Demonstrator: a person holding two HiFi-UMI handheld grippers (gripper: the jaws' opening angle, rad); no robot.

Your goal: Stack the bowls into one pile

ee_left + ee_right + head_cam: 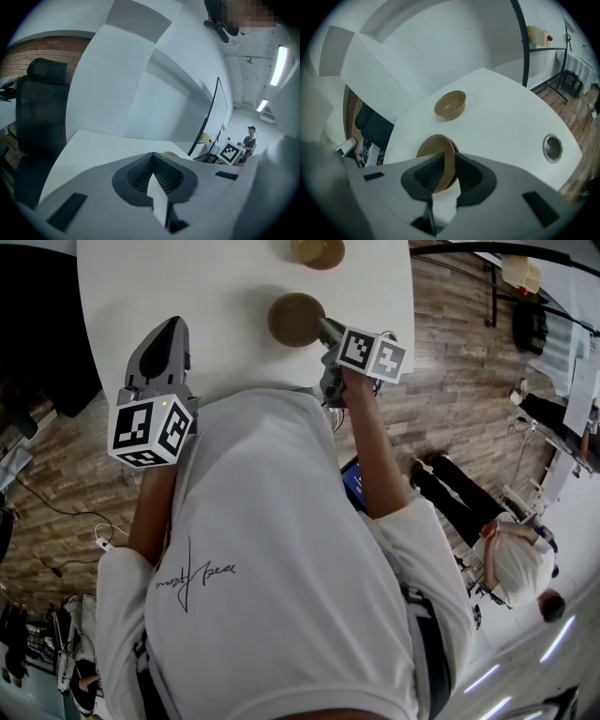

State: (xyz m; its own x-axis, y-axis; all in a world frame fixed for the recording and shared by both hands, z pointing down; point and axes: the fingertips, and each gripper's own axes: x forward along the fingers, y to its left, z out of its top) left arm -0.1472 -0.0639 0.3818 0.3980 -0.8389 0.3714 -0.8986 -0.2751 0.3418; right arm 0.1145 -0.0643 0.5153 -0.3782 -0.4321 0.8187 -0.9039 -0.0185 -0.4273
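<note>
Bowl point(433, 145) nearest the person rests on the white surface point(506, 122), its rim standing between the right gripper's point(447, 161) loosened fingers, which do not pinch it; the other bowl point(450, 104) sits well apart, unstacked. Left gripper point(152, 159) waits aside, fingers clenched on nothing, likely keeping clear.

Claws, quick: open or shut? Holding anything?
Left claw: closed, empty.
Right claw: open around the brown bowl's rim, not pinching it.
</note>
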